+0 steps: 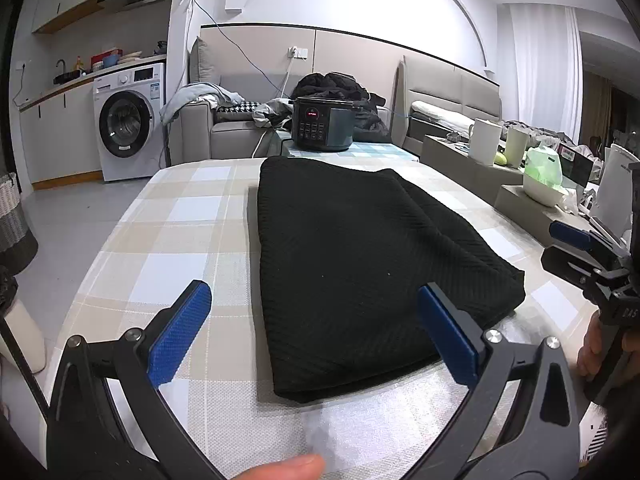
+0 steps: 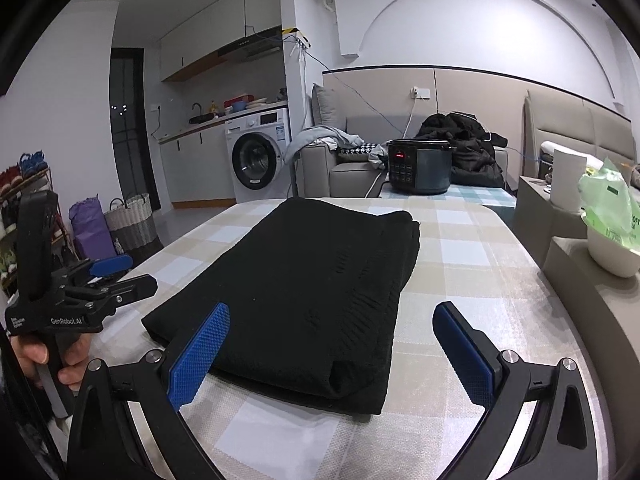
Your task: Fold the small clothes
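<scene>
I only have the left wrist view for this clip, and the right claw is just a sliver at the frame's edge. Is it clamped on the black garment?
Observer: No. The right claw is spread wide, not closed on the black folded knit garment.
Reviewer: Does the knit look plain from that side?
Observer: Not entirely. Rows of short openwork slits run along its right-hand part.
Reviewer: Is anything on the floor left of the table, apart from the basket I partly see?
Observer: Yes. A purple bag stands beside the grey-and-white woven basket, with a wooden shoe rack holding shoes further left.
</scene>
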Motion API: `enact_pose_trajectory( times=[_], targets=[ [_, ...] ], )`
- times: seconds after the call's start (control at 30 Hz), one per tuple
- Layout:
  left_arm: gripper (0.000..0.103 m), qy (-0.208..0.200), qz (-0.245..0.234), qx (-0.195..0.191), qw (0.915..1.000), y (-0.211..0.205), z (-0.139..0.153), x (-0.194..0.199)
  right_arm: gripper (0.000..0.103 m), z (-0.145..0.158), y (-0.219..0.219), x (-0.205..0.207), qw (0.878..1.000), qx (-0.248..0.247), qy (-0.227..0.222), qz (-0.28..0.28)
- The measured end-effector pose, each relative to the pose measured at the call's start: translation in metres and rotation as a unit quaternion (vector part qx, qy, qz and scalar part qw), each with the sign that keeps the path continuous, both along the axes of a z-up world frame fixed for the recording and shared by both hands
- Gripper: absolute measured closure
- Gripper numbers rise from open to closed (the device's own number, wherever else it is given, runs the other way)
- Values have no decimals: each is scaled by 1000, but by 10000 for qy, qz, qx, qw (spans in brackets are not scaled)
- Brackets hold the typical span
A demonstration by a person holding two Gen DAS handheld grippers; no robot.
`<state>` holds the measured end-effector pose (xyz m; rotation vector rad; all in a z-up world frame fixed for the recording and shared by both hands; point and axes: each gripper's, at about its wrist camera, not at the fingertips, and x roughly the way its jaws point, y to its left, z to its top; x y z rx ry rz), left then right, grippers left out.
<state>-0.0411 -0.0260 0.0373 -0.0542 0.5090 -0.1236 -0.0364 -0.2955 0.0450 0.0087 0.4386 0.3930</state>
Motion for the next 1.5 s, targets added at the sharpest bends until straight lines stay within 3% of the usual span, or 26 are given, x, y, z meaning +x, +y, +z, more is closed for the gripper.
enact_pose_trajectory(
  times=[1.5],
  targets=[
    [1, 34, -99, 44, 9999, -1, -4, 4, 0, -3, -8, 12, 9998, 184, 93, -73]
  ],
)
